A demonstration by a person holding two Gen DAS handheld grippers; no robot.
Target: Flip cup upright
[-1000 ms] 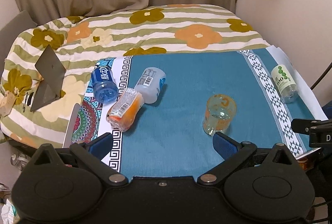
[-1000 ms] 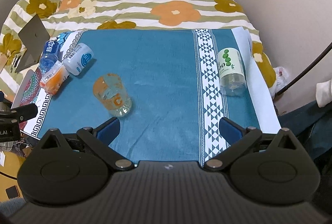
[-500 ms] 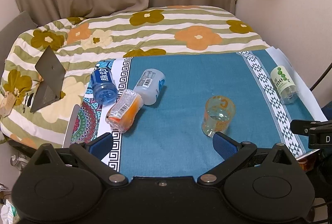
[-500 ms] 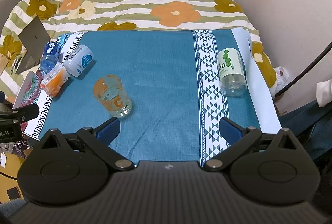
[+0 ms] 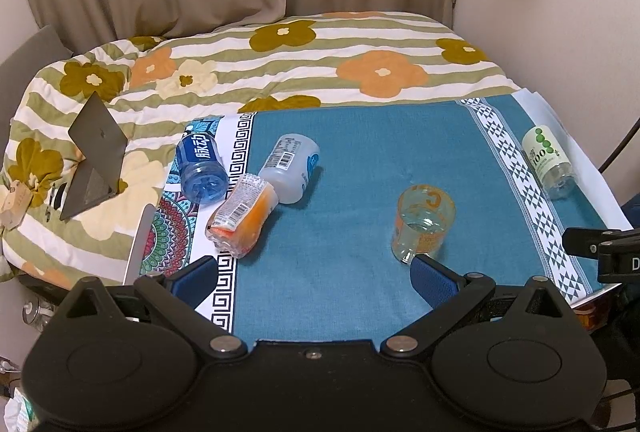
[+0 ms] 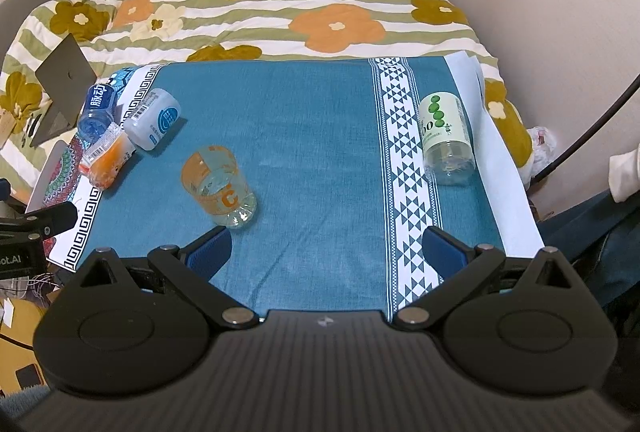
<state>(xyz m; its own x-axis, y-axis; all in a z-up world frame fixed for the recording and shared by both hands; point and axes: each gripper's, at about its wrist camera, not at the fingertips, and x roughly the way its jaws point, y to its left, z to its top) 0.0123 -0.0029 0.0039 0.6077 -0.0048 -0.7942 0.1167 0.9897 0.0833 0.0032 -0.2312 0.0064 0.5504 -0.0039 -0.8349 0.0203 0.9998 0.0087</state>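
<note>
Over teal cloth (image 6: 312, 136), both claws wide, empty.

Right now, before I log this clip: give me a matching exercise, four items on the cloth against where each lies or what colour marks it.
Items:
1. cup
2. blue bottle
3. green-dot bottle
4. orange pouch

Descriptions:
A. on the cloth's right edge, past the triangle band
B. orange "C", on the plain teal area
C. on the patterned left border, farthest left
D. barcode label, beside a white bottle

Pairs: 1-B, 2-C, 3-A, 4-D
</note>
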